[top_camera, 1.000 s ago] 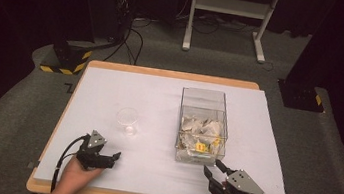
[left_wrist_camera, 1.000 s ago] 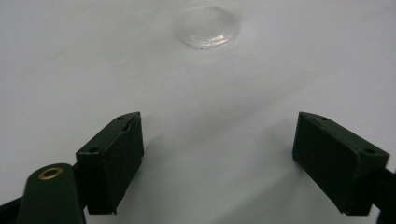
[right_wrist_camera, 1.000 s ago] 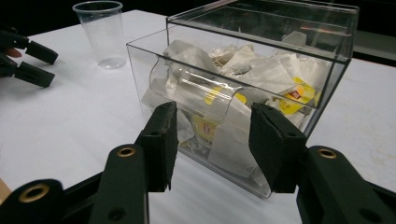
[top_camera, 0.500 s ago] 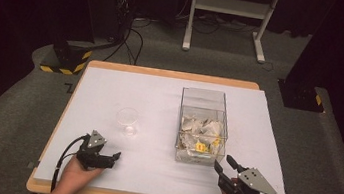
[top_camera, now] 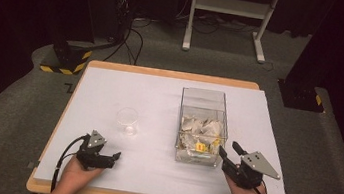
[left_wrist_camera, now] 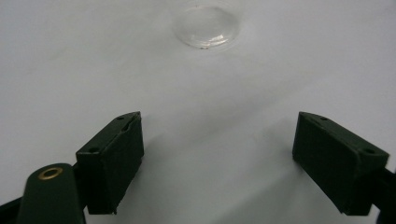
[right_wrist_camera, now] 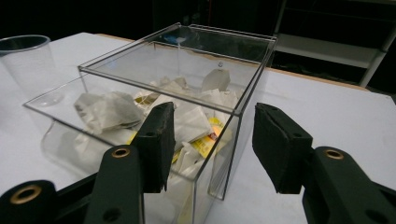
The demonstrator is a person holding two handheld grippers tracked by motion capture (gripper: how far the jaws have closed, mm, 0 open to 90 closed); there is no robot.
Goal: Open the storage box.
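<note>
white-covered counter (top_camera: 160, 95) seen from above, with a person's two hands at its near edge, each holding a black two-jaw gripper. a clear plastic box (top_camera: 206, 97) stands open-topped on the right half of the counter, and crumpled white tea bags (top_camera: 196, 126) with a few yellow tags lie in its bottom (no lid on it). a small clear cup (top_camera: 127, 120) stands upright to the left of the box, well apart from it.

the right gripper (top_camera: 229, 154) sits just beside the near right corner of the box, pointing toward it. in the right gripper view its jaws stand partly apart and have just been opening; they frame the box's near corner (right_wrist_camera: 236, 116) without touching it, and nothing is held between them. the cup (right_wrist_camera: 28, 65) appears at the left edge of that view, behind the box.

the left gripper (top_camera: 114, 159) rests low on the counter near the front edge, well short of the cup. in the left gripper view its jaws are spread wide over bare white surface, empty, with the cup's base (left_wrist_camera: 207, 25) farther ahead.
</note>
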